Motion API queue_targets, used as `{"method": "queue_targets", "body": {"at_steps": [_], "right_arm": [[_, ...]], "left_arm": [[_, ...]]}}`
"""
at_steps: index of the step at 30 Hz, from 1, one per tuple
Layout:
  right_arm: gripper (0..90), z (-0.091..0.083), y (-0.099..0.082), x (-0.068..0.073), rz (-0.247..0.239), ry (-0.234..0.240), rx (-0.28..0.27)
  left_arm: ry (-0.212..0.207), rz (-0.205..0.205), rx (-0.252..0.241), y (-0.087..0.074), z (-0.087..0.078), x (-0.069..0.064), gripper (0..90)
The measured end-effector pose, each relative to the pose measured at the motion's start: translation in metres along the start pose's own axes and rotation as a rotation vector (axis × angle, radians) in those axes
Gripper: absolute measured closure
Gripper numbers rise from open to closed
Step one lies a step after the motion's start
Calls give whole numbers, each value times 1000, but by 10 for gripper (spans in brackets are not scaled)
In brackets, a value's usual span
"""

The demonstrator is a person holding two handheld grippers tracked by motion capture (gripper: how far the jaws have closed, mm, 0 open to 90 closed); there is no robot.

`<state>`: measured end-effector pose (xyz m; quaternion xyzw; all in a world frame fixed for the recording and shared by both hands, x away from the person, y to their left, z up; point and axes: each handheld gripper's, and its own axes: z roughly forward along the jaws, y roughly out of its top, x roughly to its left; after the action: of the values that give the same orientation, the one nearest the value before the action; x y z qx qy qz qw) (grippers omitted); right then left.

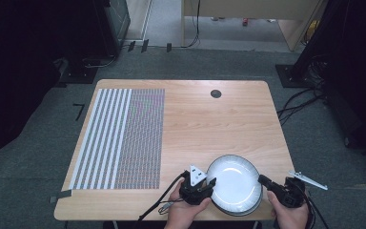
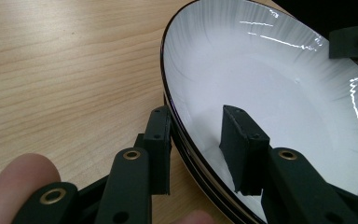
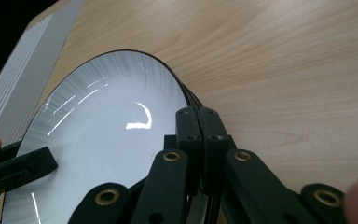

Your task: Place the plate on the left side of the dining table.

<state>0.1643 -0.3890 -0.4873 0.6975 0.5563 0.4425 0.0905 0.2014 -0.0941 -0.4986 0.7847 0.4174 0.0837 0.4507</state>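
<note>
Since the plate at the table's near edge looks glazed, slick and breakable, hold its rim: the left gripper straddles it spread, the right gripper pinches it.

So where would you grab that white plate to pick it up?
By its thin dark rim, from the sides. The plate is wide and shallow, so only its edge fits between jaws. The left tool straddles the near rim, one jaw inside and one outside, not closed on it. The right tool looks pinched shut at the opposite edge.
</note>
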Motion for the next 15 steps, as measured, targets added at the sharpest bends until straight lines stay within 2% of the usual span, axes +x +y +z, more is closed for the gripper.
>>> {"method": "queue_targets", "body": {"at_steps": [4,6,11,15], "right_arm": [[892,2,0,-4,-12,34,-25],[891,3,0,-6,-34,65,-55],[891,1,1,-5,-46,83,-90],[892,-2,0,-2,-43,71,-101]], "left_arm": [[-5,-3,1,0,0,1,639],[-6,1,-2,0,0,1,636],[-9,4,-5,0,0,1,624],[0,20,-8,0,0,-1,601]]}}
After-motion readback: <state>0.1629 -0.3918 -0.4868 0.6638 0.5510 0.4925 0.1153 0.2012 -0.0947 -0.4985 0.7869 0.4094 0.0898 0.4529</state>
